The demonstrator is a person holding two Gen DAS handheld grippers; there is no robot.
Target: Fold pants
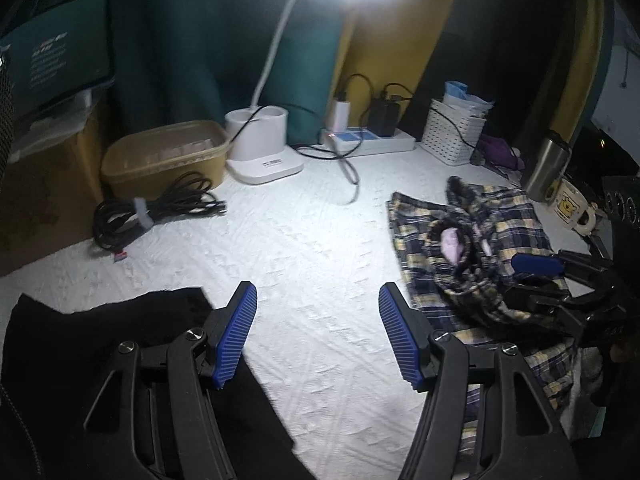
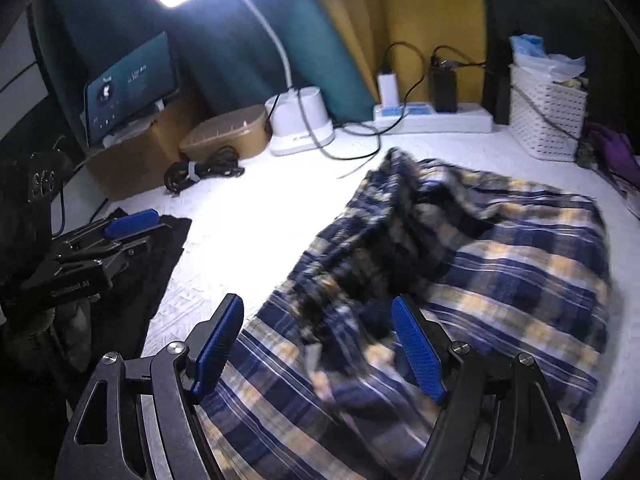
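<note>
Navy, yellow and white plaid pants [image 2: 500, 252] lie crumpled on the white table cover [image 2: 248, 216], blurred in the right wrist view. My right gripper [image 2: 318, 348] hovers over their near edge, open, blue pads apart, with cloth below but not pinched. In the left wrist view the same plaid pants [image 1: 476, 248] sit bunched at the right, with the right gripper [image 1: 540, 276] on their far side. My left gripper [image 1: 318, 334] stands open over bare white cover [image 1: 304, 240], holding nothing. A black garment [image 1: 80, 344] lies flat at the lower left, under its left finger.
Along the back stand a tan tub [image 1: 164, 160], a coiled black cable [image 1: 156, 212], a white lamp base [image 1: 262, 144], a power strip with chargers [image 1: 368, 140] and a white basket [image 1: 454, 132]. A steel tumbler [image 1: 546, 164] and a mug [image 1: 570, 208] stand at the right. A lit screen [image 2: 128, 84] sits at the left.
</note>
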